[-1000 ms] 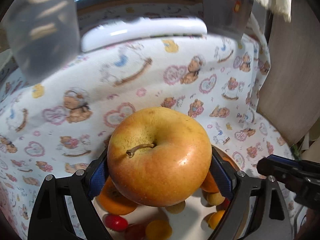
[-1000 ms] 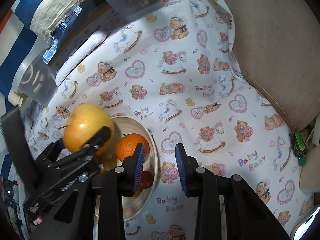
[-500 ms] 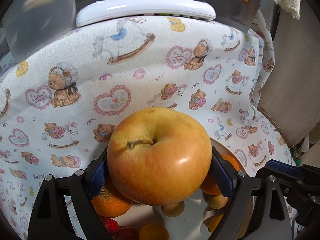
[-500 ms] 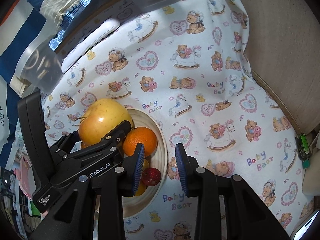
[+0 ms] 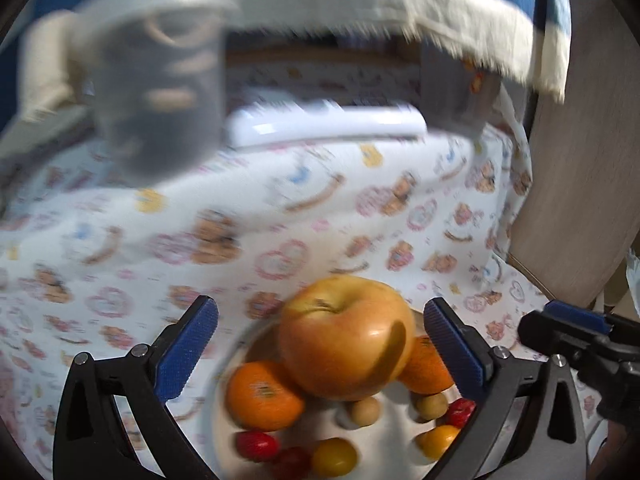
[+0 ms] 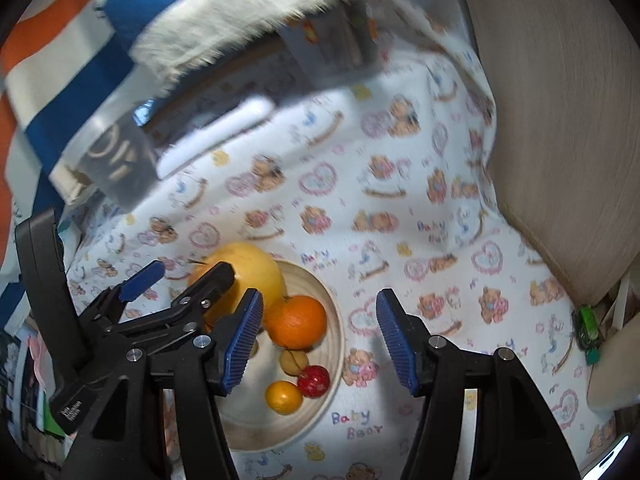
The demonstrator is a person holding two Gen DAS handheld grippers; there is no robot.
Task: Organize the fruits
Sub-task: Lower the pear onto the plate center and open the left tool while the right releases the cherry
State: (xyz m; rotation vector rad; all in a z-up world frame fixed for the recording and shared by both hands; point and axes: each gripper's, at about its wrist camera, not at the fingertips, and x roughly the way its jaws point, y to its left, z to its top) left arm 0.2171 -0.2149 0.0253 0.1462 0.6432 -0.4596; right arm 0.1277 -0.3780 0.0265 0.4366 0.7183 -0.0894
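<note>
A big yellow-orange apple [image 5: 346,348] rests in the cream bowl [image 6: 332,360] on top of two oranges [image 5: 262,396]; it also shows in the right wrist view [image 6: 250,272]. Small red and yellow fruits [image 6: 298,388] lie in the bowl's front. My left gripper [image 5: 320,352] is open, its blue pads on both sides of the apple and apart from it. My right gripper [image 6: 318,340] is open and empty above the bowl's right rim.
A teddy-bear printed cloth [image 6: 420,200] covers the table. A white remote-like object [image 5: 324,126] and a clear plastic cup [image 5: 160,92] stand at the back. A beige chair back [image 6: 560,120] is on the right. A green object [image 6: 588,326] lies at the right edge.
My left gripper has opened and let go of the apple, which now sits in the bowl. My right gripper has opened wider. Both views have pulled back and tilted up.
</note>
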